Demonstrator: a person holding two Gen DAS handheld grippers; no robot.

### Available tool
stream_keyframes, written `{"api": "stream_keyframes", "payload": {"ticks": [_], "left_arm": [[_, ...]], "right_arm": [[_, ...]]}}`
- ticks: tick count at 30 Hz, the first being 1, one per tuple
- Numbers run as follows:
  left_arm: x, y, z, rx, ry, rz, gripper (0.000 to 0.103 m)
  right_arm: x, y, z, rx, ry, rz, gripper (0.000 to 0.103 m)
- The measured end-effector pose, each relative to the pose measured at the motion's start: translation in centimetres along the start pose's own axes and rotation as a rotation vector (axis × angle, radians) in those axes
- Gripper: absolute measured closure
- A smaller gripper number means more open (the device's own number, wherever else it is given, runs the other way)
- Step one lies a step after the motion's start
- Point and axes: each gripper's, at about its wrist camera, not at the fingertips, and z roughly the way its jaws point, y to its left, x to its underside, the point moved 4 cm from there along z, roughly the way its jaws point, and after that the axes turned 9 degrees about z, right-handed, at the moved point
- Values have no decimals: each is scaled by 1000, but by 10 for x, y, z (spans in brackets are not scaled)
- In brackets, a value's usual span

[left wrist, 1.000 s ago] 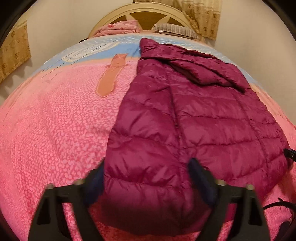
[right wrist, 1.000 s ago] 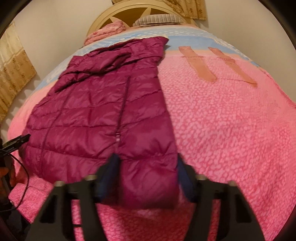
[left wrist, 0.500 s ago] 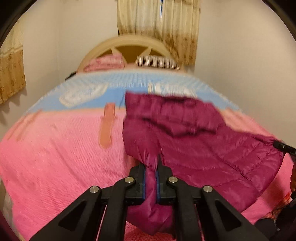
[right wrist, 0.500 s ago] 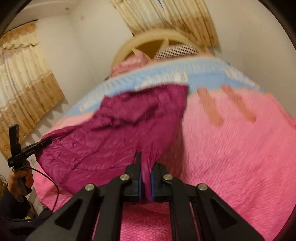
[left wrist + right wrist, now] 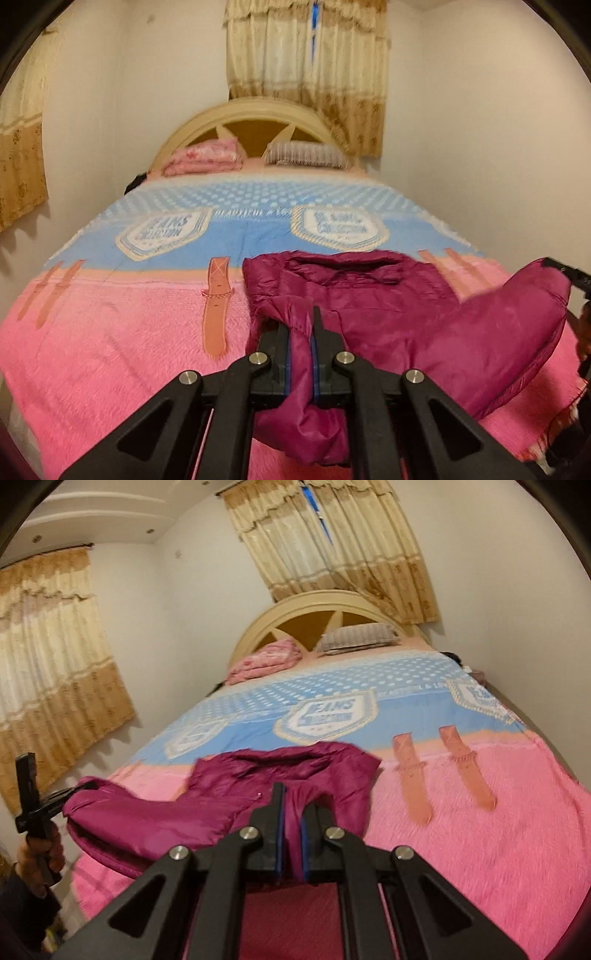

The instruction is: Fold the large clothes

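A magenta puffer jacket (image 5: 388, 310) lies on the pink and blue bedspread (image 5: 110, 332), its hem lifted off the bed at both corners. My left gripper (image 5: 301, 332) is shut on one hem corner, and bunched fabric hangs down between its fingers. My right gripper (image 5: 291, 812) is shut on the other hem corner of the jacket (image 5: 229, 790). The collar end still rests on the bed, near the blue band. Across the raised hem, each view shows the other gripper, black, at its edge: the right gripper (image 5: 567, 275) and the left gripper (image 5: 33, 805).
The bed runs back to a cream arched headboard (image 5: 255, 122) with a folded pink blanket (image 5: 203, 157) and a striped pillow (image 5: 306, 155). Curtains (image 5: 332, 539) hang behind it and at the left wall. A person's hand (image 5: 40, 853) holds the left gripper's handle.
Both grippers closed on the jacket's hem corners and rose, lifting the hem off the bed. The views tilted up, so the headboard and curtains came into sight.
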Motion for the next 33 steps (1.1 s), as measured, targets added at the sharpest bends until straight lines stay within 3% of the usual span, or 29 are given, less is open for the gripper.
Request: {"api": "stream_keyframes", "payload": {"ticks": [6,9,10,12,13,14,17,19,20,21,23,25,28,33], "left_arm": [[-24,19,104,-20,85,-33,96],[-31,26,143,-48,117,-51,89],[-31,27,150,-71,131,-43,83],[-34,31,173,-167,160,-37,54],[-36,35,180,-195,153,-44,28],[-38,40,183,-230,133,-56,16],[-42,51,201,-317,123,-72,13],[-41,55,210,-324,127,-93,12],[-40,55,212,-327,130,-101,12],[-39,59,213,-380,138,-115,12],[-38,66,206,-463,122,-169,12],[-40,68,196,-486,88,-199,12],[-47,65,186,-505,44,-196,12],[-49,29,196,-462,60,-110,11]], "right_arm": [[-29,-17,83,73,24,64,95],[-35,-27,113,109,37,70,95],[-38,-32,126,128,44,75,95],[-39,-42,147,145,66,92,95],[-39,-46,156,159,74,95,95],[-39,-49,168,167,89,100,95],[-34,-60,194,195,118,106,95],[-32,-67,209,206,131,125,95],[-32,-73,220,207,144,150,93],[-32,-77,229,209,155,173,88],[-34,-87,238,210,162,227,70],[-37,-94,239,234,139,263,24],[-48,-96,232,260,94,263,21],[-49,-50,223,407,85,61,21]]}}
